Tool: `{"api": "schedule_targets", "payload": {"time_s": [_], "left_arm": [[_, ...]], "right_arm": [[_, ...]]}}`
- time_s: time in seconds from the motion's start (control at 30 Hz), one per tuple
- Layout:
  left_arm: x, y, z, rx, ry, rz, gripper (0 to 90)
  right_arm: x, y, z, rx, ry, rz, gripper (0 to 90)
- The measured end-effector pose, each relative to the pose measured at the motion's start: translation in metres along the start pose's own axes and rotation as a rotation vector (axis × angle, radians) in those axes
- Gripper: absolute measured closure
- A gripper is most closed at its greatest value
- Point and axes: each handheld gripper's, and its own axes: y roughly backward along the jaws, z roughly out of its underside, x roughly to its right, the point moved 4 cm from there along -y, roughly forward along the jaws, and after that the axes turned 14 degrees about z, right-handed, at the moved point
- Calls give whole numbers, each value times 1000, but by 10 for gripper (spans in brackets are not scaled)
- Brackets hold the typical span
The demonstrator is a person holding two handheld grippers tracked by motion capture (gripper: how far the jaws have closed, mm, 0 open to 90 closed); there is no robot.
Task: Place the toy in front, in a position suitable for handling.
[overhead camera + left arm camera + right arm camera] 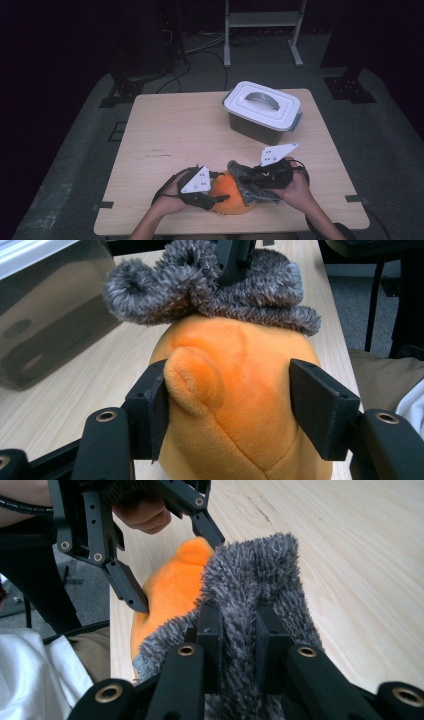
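- Left gripper (227, 405): jaws set on both sides of the orange plush toy (240, 405), pads pressed against its flanks. Judged a firm hold.
- Right gripper (239, 640): jaws clamped tight on a fold of the grey fuzzy sock (255, 585), the fabric pinched between them.
- Location: toy and sock lie at the near edge of the table (165, 135), just between the two grippers; the sock drapes over the right side of the toy, touching it.
- Step in hand, as judged: dressing or wrapping the toy with the sock. Advice: keep the left grip steady and low on the toy so it cannot roll; draw the sock across with the right, slowly, without tearing the pinch loose; avoid the jaws colliding.
- Count: two grippers, one toy, one sock, one lidded plastic box (262, 112) at the far right, well apart.
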Motion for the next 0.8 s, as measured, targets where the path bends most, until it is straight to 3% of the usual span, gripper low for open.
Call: {"api": "schedule_targets", "payload": {"time_s": [0.3,0.37,0.5,0.53,0.63,0.8], "left_arm": [[-10,6,9,22,83,-15,361],[-12,6,10,27,103,-22,366],[-14,5,11,38,137,-32,370],[-15,5,11,36,141,-35,370],[-16,7,13,28,152,-41,370],[-18,7,13,52,173,-46,359]], "right_arm": [[24,-3,34,-95,-113,9,763],[24,-1,35,-101,-116,12,766],[14,4,20,-33,-95,-24,766],[2,3,11,-19,-57,-34,764],[-6,-1,9,-24,-18,-17,761],[2,-4,17,-53,-31,15,766]]}}
